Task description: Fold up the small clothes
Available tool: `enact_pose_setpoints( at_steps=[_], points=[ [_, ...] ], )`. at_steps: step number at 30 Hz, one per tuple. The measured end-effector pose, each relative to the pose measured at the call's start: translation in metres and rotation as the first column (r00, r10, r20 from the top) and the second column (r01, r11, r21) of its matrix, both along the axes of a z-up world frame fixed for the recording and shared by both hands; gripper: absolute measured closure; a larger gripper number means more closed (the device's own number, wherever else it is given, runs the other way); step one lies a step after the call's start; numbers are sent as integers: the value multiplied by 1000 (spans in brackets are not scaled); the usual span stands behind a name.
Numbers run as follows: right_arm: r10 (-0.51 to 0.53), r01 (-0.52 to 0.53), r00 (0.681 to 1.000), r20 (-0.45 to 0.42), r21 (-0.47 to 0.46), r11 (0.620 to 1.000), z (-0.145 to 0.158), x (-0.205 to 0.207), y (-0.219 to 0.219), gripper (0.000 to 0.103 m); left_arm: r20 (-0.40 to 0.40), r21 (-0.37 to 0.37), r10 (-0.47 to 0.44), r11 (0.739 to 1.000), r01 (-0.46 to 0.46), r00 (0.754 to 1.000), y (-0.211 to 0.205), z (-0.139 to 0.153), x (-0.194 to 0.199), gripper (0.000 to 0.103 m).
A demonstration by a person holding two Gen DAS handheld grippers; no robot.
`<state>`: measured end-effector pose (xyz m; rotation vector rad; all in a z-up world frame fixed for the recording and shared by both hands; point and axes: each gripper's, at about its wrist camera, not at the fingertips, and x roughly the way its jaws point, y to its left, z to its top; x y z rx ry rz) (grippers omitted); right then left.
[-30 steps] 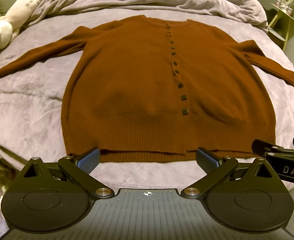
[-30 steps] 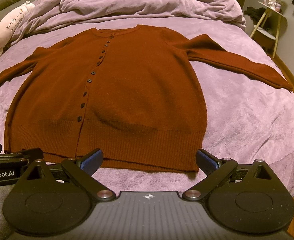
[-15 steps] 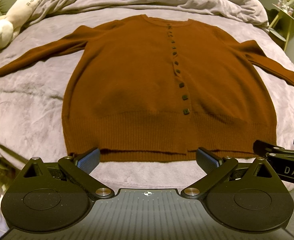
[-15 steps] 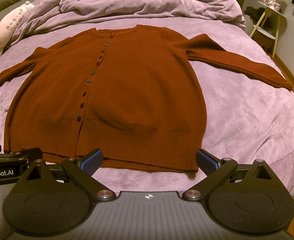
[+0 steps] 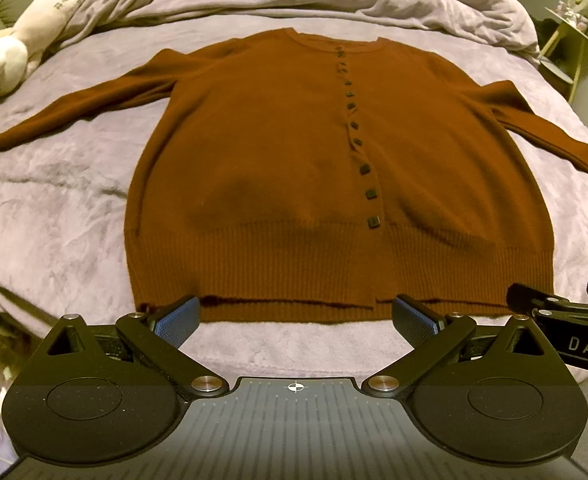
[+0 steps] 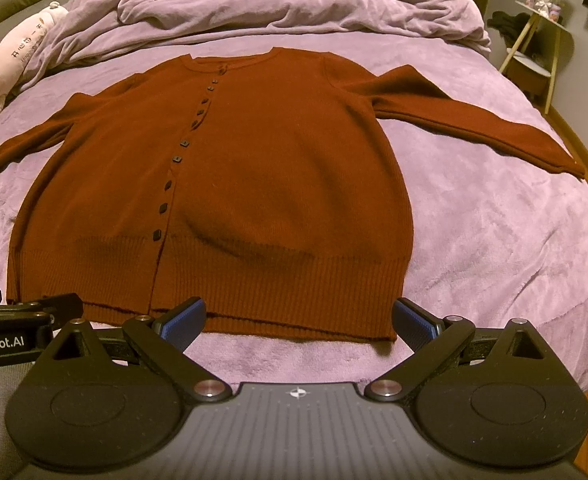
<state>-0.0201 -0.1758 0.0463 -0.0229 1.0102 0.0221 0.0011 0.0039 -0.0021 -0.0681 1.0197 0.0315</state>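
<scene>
Left wrist view showed the rust-brown knitted cardigan with a row of small dark buttons (image 5: 294, 168) lying flat and face up on the lilac plush bed cover (image 5: 53, 208), buttoned down the front, both sleeves spread out to the sides. Its ribbed hem lay nearest the camera, the round neckline farthest. The left gripper (image 5: 296, 318) was held low just in front of the hem, its jaws spread wide with nothing between them; the blue-padded fingertips (image 5: 175, 320) sat at the hem's edge, though whether they touched the knit could not be told. At the right edge of this view part of the right gripper (image 5: 550, 308) appeared, just beside the left one.

In the right wrist view the cardigan (image 6: 233, 200) filled the middle of the bed cover (image 6: 494, 240), its right sleeve reaching out toward the bed's edge. The right gripper (image 6: 298, 320) was likewise wide open and empty, its fingertips (image 6: 414, 320) bracketing the hem's right corner. The left gripper (image 6: 33, 308) showed at the left edge.

A rumpled lilac duvet (image 6: 294, 4) was heaped beyond the neckline. A long cream plush toy (image 5: 25, 40) lay at the far left of the bed, well apart from the cardigan. A small side table on slanted pale legs (image 6: 542, 48) stood past the bed's right side.
</scene>
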Motion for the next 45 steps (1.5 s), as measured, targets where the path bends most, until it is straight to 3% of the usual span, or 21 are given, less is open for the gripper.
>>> enact_pose_setpoints(
  at_steps=[33,45],
  points=[
    [-8,6,999,39,50,999,-3,-5,-6,4,-20,6,11,1000,-11,1000,0,-6,3,0],
    [34,-46,997,68,193,980,-10,-5,-16,4,-47,10,0,1000,1,999,-7,-14,9,0]
  ],
)
